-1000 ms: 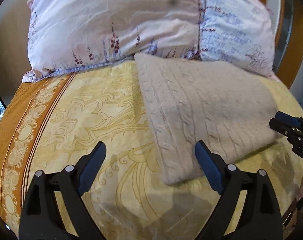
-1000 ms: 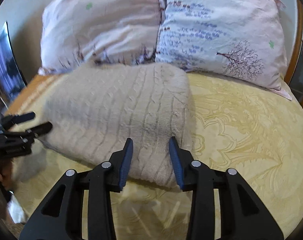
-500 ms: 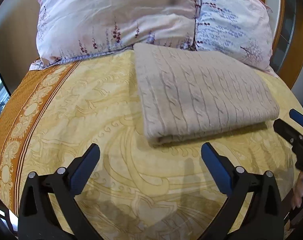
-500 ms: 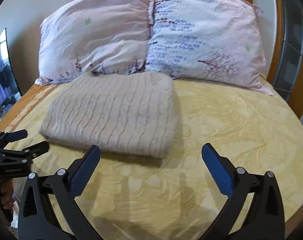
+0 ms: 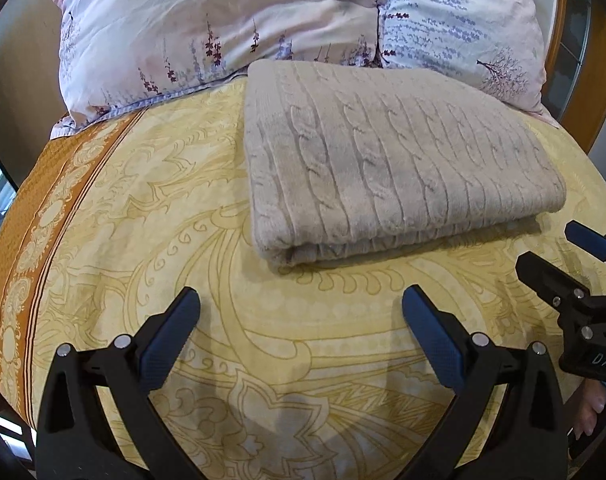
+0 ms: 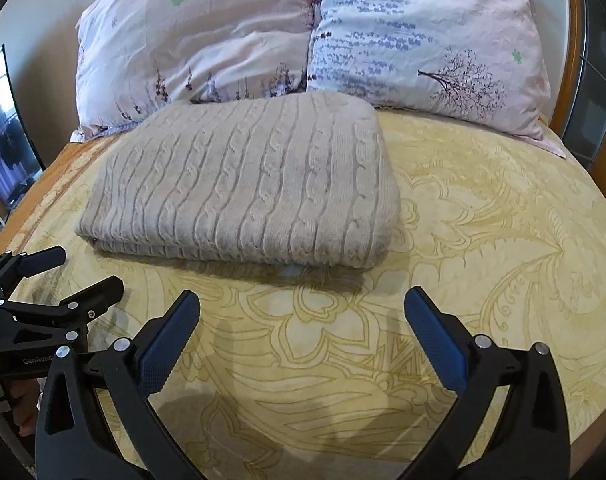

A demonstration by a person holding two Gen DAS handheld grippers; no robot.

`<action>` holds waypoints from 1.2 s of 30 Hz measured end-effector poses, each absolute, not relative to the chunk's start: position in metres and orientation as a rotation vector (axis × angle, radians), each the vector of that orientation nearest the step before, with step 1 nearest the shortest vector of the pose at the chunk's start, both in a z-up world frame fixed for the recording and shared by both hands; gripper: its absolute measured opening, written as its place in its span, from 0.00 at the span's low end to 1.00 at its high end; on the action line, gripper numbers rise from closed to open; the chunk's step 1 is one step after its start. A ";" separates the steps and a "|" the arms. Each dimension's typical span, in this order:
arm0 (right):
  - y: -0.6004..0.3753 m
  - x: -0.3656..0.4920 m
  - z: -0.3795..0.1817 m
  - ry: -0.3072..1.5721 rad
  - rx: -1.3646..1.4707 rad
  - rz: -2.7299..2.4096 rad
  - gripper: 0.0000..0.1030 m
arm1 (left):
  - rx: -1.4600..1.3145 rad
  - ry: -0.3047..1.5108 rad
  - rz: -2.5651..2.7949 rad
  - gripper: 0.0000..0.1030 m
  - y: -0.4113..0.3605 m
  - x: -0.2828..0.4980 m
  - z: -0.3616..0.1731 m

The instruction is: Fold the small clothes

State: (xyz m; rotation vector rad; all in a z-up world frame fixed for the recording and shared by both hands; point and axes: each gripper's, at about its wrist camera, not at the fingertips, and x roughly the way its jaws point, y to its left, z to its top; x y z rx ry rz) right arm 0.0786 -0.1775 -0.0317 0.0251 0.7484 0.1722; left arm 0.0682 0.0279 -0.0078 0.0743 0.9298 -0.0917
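A beige cable-knit garment (image 5: 391,160) lies folded into a rectangle on the yellow patterned bedspread (image 5: 151,216), its far edge against the pillows. It also shows in the right wrist view (image 6: 247,184). My left gripper (image 5: 301,324) is open and empty, a short way back from the garment's near edge. My right gripper (image 6: 303,324) is open and empty, also back from the near edge. The right gripper shows at the right edge of the left view (image 5: 559,252), and the left gripper at the left edge of the right view (image 6: 83,272).
Two floral pillows (image 6: 195,36) (image 6: 423,40) lie at the head of the bed. A wooden bed frame (image 6: 575,60) runs along the right. An orange border (image 5: 19,240) marks the bedspread's left side. A dark screen (image 6: 3,136) stands at far left.
My right gripper was closed to a narrow gap at the garment's edge, then opened and let go. Both grippers pulled back from the garment, which now lies flat and folded.
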 end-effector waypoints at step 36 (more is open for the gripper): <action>-0.173 0.082 -0.045 0.779 -0.010 0.137 0.99 | 0.060 0.922 -0.084 0.98 0.029 0.069 -0.009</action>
